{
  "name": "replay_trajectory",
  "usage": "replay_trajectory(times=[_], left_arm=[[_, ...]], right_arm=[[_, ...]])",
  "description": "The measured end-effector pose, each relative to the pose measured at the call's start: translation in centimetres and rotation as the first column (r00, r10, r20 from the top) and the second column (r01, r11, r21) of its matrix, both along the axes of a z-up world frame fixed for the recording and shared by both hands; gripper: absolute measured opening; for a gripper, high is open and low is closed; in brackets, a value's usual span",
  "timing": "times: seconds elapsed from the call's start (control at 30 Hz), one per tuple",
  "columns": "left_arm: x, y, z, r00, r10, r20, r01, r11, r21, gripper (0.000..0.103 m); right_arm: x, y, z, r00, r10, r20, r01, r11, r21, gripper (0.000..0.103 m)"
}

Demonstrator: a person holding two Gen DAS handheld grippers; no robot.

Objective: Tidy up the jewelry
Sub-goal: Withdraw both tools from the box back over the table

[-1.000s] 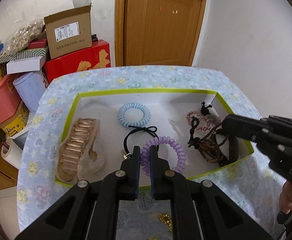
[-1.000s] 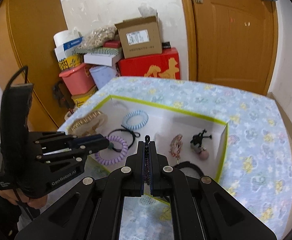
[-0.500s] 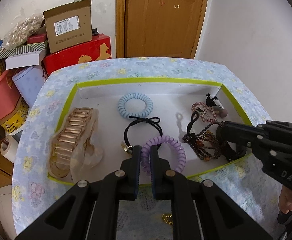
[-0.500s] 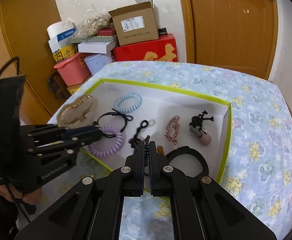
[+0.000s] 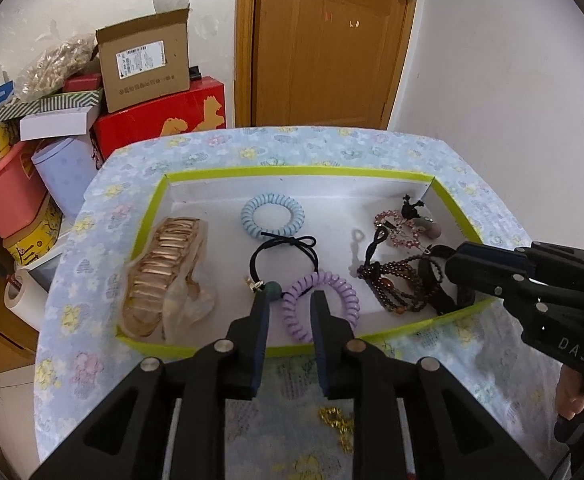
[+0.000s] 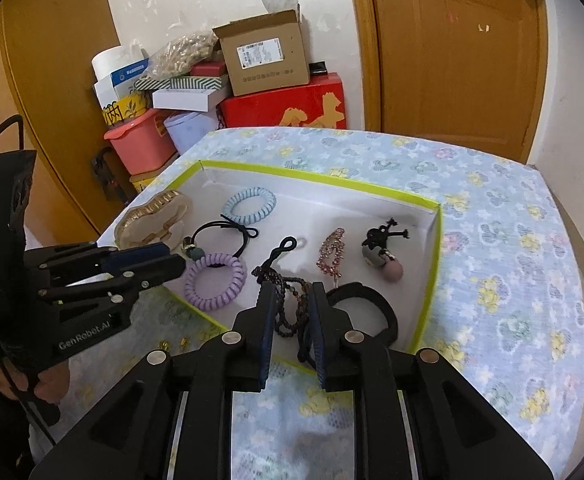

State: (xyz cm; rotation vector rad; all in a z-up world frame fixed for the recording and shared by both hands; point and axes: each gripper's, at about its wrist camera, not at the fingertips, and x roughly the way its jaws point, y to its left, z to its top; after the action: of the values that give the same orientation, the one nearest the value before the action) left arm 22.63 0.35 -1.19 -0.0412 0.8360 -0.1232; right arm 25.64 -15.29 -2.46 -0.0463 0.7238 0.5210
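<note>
Left gripper (image 5: 290, 298) and right gripper (image 6: 290, 290) both spread apart

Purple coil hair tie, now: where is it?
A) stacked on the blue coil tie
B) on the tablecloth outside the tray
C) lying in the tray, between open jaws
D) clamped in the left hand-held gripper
C: the purple coil hair tie lies on the floor of the tray, with the left hand-held gripper open around its near edge, pinching nothing.

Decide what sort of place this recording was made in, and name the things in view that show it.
Probably a room in a home, used partly for storage: a wooden door, stacked cardboard boxes against the wall, and a floral tablecloth under the tray of hair accessories.
</note>
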Motion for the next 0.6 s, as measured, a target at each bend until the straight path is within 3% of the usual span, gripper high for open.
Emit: replay_trajectory(times=[0.3,0.43,0.6], left_arm=[[-4.4,0.6,2.2,0.999,0.011,0.047,-0.009,1.0,-0.027,0.022],[-6.7,0.6,2.5,0.998,0.011,0.054,-0.01,1.0,-0.024,0.022],[-9.6,0.7,2.6,0.998,0.017,0.056,-0.015,0.999,-0.029,0.022]], right_arm=[[-4.5,-1.8,1.5,0.999,-0.023,0.038,0.023,1.0,0.015,0.022],[-7.3,-2.4,1.7,0.999,-0.021,0.05,0.02,1.0,0.019,0.034],[-10.2,-2.9,1.9,0.998,-0.024,0.054,0.023,0.999,0.029,0.034]])
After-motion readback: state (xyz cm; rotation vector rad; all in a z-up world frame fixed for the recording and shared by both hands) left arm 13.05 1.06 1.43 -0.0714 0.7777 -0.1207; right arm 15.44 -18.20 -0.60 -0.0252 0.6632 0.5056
